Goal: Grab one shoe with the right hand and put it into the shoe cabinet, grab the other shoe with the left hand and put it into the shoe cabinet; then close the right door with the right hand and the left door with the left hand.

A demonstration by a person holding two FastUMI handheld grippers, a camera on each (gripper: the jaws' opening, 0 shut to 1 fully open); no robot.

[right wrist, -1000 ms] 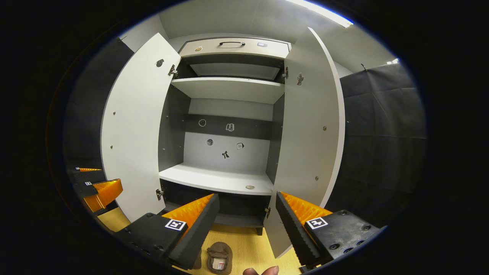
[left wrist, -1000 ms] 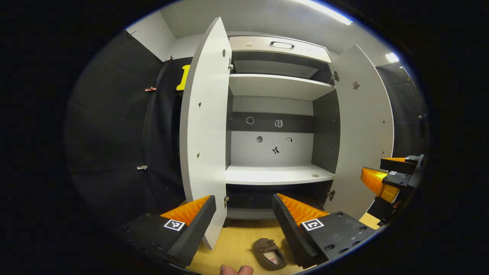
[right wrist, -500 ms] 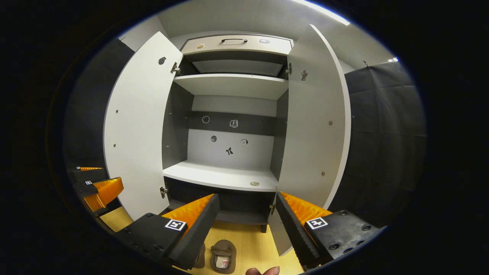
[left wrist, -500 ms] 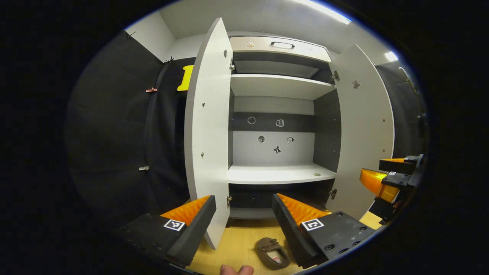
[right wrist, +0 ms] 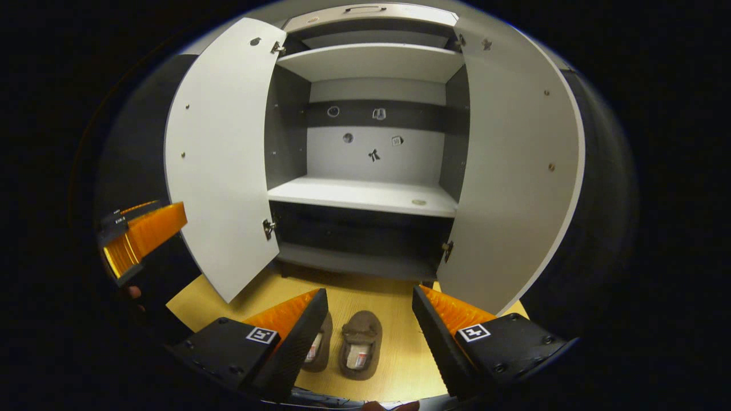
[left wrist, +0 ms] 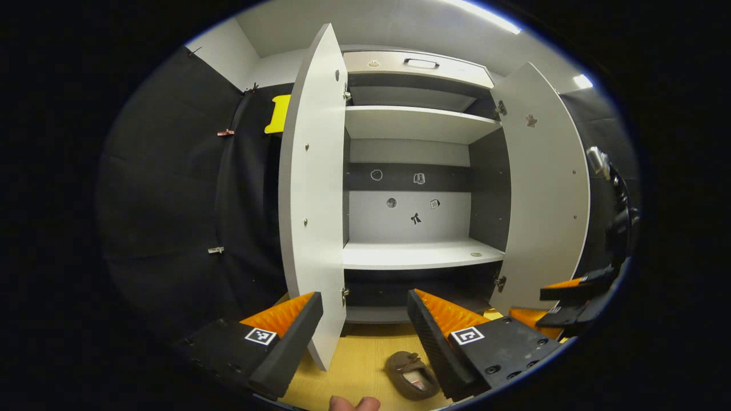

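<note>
Right hand-held gripper (right wrist: 370, 319) gapes above two brown shoes (right wrist: 360, 344) lying side by side.

Recording booth, black cloth walls (left wrist: 171, 188), staged shoe cabinet (right wrist: 371, 194)

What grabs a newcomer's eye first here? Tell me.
The tall cabinet stands straight ahead with both doors swung wide and its shelves bare. Below it, a pair of brown shoes lies side by side on the yellow floor, between the open right tongs.
</note>
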